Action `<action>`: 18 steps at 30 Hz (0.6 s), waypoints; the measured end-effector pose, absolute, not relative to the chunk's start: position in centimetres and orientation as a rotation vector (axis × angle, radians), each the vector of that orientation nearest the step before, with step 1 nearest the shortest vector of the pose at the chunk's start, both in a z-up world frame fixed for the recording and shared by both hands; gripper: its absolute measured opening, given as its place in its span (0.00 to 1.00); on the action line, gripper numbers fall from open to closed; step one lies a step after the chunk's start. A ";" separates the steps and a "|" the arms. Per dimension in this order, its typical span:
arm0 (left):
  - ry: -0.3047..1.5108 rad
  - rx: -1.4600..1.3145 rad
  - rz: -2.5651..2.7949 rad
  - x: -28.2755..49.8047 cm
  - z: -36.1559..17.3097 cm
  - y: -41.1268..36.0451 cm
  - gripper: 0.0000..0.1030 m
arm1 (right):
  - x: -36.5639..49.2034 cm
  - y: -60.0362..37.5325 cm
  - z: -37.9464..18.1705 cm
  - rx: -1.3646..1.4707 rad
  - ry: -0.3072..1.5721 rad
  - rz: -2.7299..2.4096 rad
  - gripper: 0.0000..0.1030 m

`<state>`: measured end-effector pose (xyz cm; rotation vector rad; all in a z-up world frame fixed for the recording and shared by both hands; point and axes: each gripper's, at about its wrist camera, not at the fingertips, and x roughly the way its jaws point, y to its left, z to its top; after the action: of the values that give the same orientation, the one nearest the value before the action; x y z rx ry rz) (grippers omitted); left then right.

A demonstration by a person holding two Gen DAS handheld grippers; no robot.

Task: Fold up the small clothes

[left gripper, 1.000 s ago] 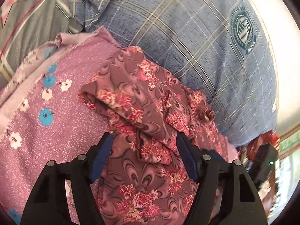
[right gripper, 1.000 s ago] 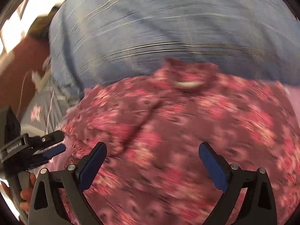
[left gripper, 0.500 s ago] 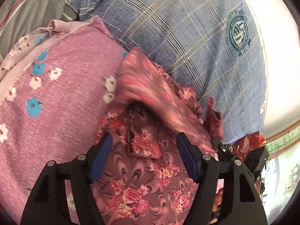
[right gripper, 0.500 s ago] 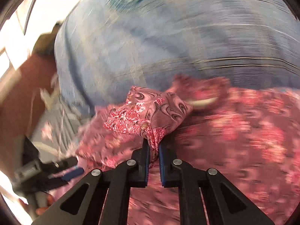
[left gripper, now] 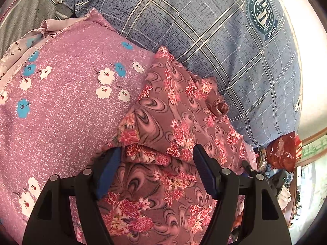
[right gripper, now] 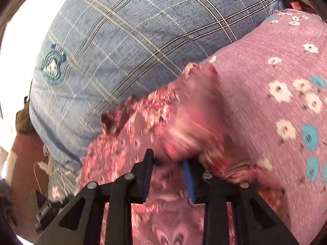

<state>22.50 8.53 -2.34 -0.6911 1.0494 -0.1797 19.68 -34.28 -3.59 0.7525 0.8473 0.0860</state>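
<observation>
A small maroon garment with pink flowers and swirls lies bunched on a pink flowered cloth. One flap is folded over towards the left. My left gripper is open, its fingers straddling a fold of the garment without pinching it. In the right wrist view the same garment is blurred by motion. My right gripper has its jaws parted a little, with the garment's fabric bunched just beyond the tips.
A blue plaid sheet with a round crest covers the bed behind the clothes; it also shows in the right wrist view. A grey striped cloth lies at far left. A red plastic bag sits past the bed's right edge.
My right gripper, shut on a corner of the garment half a second ago, has carried the flap across and parted its jaws. The left gripper has stayed open.
</observation>
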 end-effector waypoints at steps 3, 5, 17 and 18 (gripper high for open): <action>1.076 -0.672 -0.156 22.9 -2.7 8.8 0.69 | 19.9 -34.6 -1.1 0.718 0.749 0.161 0.11; 1.116 -0.661 -0.123 23.4 -3.6 8.6 0.69 | 20.4 -34.7 -1.3 0.728 0.776 0.178 0.11; 1.181 -0.529 -0.137 18.5 -0.8 9.3 0.69 | 10.8 -40.1 -3.0 0.809 0.923 0.187 0.31; 1.194 -0.508 -0.150 17.3 -0.5 9.6 0.69 | 10.0 -40.2 -2.8 0.790 0.921 0.180 0.32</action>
<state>17.33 9.62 -0.47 -0.5082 1.1944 -0.1502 9.97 -40.23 -2.79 0.7897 0.9213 0.1801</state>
